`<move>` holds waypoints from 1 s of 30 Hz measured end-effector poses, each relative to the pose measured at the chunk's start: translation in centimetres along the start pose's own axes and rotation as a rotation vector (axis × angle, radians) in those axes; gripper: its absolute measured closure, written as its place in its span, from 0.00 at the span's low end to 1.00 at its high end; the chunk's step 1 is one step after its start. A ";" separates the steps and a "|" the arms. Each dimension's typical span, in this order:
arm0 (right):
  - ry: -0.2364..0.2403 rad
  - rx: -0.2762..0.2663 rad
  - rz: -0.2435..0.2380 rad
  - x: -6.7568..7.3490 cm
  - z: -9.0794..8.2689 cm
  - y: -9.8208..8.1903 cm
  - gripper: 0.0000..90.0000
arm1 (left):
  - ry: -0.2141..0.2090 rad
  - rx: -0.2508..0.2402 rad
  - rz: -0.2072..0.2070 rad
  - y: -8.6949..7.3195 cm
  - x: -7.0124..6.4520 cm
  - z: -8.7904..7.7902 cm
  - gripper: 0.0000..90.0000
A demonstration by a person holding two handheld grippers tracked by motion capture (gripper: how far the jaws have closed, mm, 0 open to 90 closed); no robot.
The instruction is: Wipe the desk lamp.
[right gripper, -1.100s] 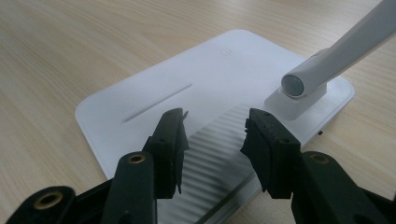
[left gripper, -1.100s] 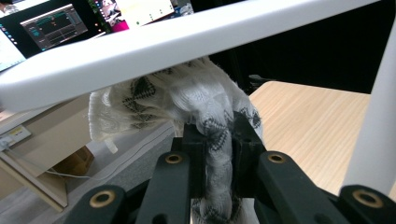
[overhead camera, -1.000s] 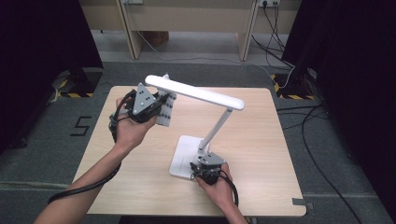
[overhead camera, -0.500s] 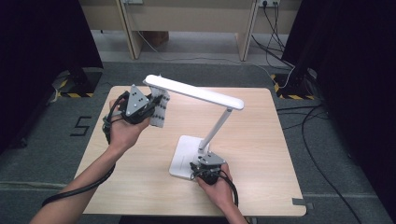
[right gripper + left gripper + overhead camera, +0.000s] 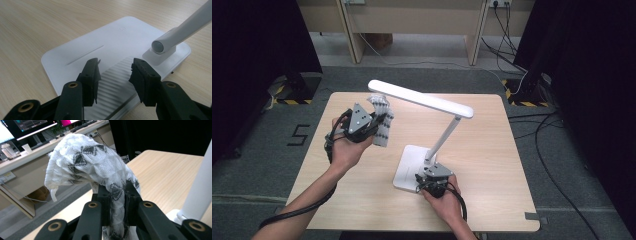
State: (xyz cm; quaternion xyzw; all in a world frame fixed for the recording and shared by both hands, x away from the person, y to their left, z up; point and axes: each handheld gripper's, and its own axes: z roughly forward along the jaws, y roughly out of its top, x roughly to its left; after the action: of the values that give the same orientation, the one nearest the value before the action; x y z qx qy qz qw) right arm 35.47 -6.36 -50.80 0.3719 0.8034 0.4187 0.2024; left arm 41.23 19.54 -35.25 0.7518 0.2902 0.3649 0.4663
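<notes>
While the left gripper (image 5: 362, 122) is up above the table (image 5: 492, 125) at about 9 o'clock, its fingers (image 5: 103, 195) are squeezed tight on a white cloth with dark diamond shapes (image 5: 382, 122). In the left gripper view the cloth (image 5: 87, 165) puffs out like a bump above the fingers, and a thin twisted part of it goes down between them. From the high view the cloth hangs just to the right of that gripper, near the 9 o'clock tip of the lamp head (image 5: 422, 99). I cannot tell if cloth and lamp head touch.

A white desk lamp (image 5: 409, 167) stands on the table near the middle. Its flat base sits toward 6 o'clock, and its thin arm (image 5: 443, 140) leans up toward 1 o'clock to the long head.

Down at 6 o'clock, the right gripper (image 5: 434, 181) rests at the near edge of the lamp base. In the right gripper view its fingers (image 5: 91, 75) are partly apart. They hold nothing. The ribbed strip of the lamp base (image 5: 75, 57) lies between and under them, and the arm's round joint (image 5: 160, 46) is at about 2 o'clock.
</notes>
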 end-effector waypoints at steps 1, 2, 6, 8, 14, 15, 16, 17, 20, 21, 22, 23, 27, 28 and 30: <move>0.000 0.000 0.000 0.0 0.0 0.0 0.63 | -0.002 0.001 -0.007 -0.2 -0.1 0.1 0.88; 0.000 0.000 0.000 0.0 0.0 0.0 0.63 | -0.009 0.009 -0.011 -0.7 -0.4 0.2 0.88; 0.000 0.000 0.000 0.0 0.0 0.0 0.63 | -0.027 0.021 -0.022 -1.7 -1.0 0.4 0.88; 0.001 -0.001 0.000 0.0 0.0 0.0 0.63 | -0.037 0.025 -0.030 -2.2 -1.2 0.5 0.88; 0.002 0.000 0.002 0.0 0.0 0.0 0.63 | -0.060 0.037 -0.042 -3.3 -1.9 0.7 0.88; 0.002 0.002 0.002 0.0 0.0 0.0 0.63 | -0.074 0.044 -0.047 -3.7 -2.3 0.7 0.88; 0.002 0.002 0.002 0.0 0.0 0.0 0.63 | -0.080 0.048 -0.051 -4.0 -2.5 0.8 0.88; 0.002 0.002 0.002 0.0 0.0 0.0 0.63 | -0.084 0.046 -0.056 -4.2 -2.7 0.8 0.88; 0.001 0.004 0.000 0.0 0.0 0.1 0.63 | -0.093 0.051 -0.060 -4.5 -3.0 0.9 0.88; 0.001 0.005 0.001 0.0 0.0 0.1 0.63 | -0.104 0.053 -0.061 -4.8 -3.2 1.0 0.88; 0.002 0.007 0.006 0.1 0.0 0.1 0.63 | -0.104 0.053 -0.061 -4.8 -3.2 1.0 0.88; 0.001 0.010 0.007 0.1 0.0 0.1 0.62 | -0.110 0.055 -0.058 -5.0 -3.4 1.0 0.88; -0.005 0.015 -0.001 0.0 0.0 0.2 0.59 | -0.124 0.060 -0.056 -5.3 -3.8 0.9 0.88; -0.002 0.020 0.000 0.1 0.0 0.3 0.58 | -0.127 0.061 -0.055 -5.4 -3.8 0.9 0.88; 0.008 0.025 -0.013 0.3 -0.1 0.4 0.56 | -0.131 0.064 -0.055 -5.6 -3.9 1.0 0.88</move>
State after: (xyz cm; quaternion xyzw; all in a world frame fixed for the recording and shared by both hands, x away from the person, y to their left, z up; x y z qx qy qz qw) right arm 35.37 -6.04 -50.36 0.3676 0.8116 0.4090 0.1972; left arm 39.27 18.25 -41.70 0.7802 0.2912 0.2926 0.4699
